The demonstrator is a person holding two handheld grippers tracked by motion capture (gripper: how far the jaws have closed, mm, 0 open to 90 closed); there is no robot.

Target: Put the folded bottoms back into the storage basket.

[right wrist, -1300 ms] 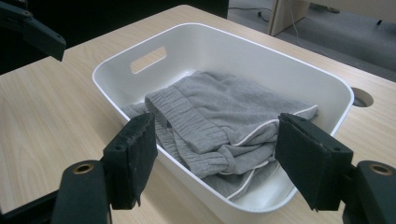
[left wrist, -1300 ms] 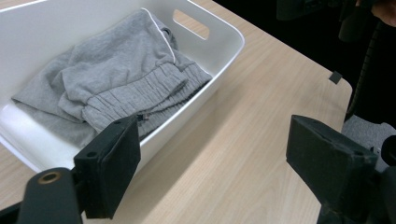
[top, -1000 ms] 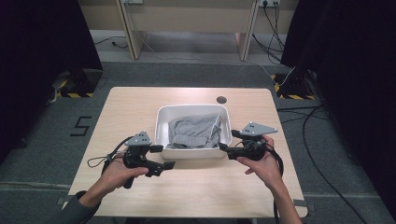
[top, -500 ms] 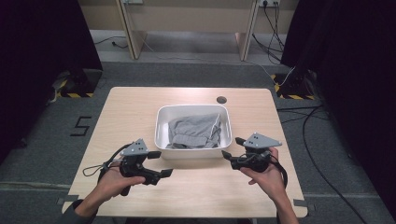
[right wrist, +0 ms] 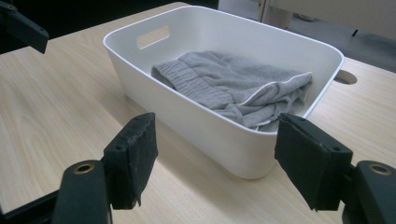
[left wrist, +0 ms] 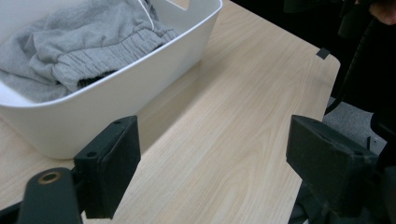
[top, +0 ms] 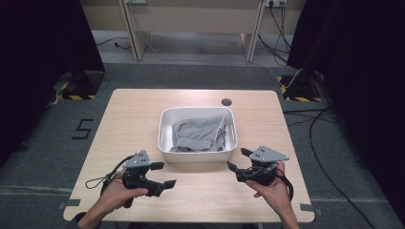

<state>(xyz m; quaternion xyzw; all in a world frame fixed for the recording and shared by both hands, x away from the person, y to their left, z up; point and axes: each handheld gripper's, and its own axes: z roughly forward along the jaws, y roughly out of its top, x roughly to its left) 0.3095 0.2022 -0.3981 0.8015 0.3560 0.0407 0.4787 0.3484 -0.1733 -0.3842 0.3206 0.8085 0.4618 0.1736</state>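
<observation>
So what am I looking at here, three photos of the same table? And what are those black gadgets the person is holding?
Yes, one moment seen three ways. The high view looks down on a wooden table where a person's hands hold two tools. Each is a hand-held gripper: a grip with two black jaws that pinch things. The left hand-held gripper and the right hand-held gripper are both open and hold nothing. The other two pictures come from cameras riding on each gripper, looking out between its jaws. On the table stands a white plastic tub with a crumpled grey garment inside.
</observation>
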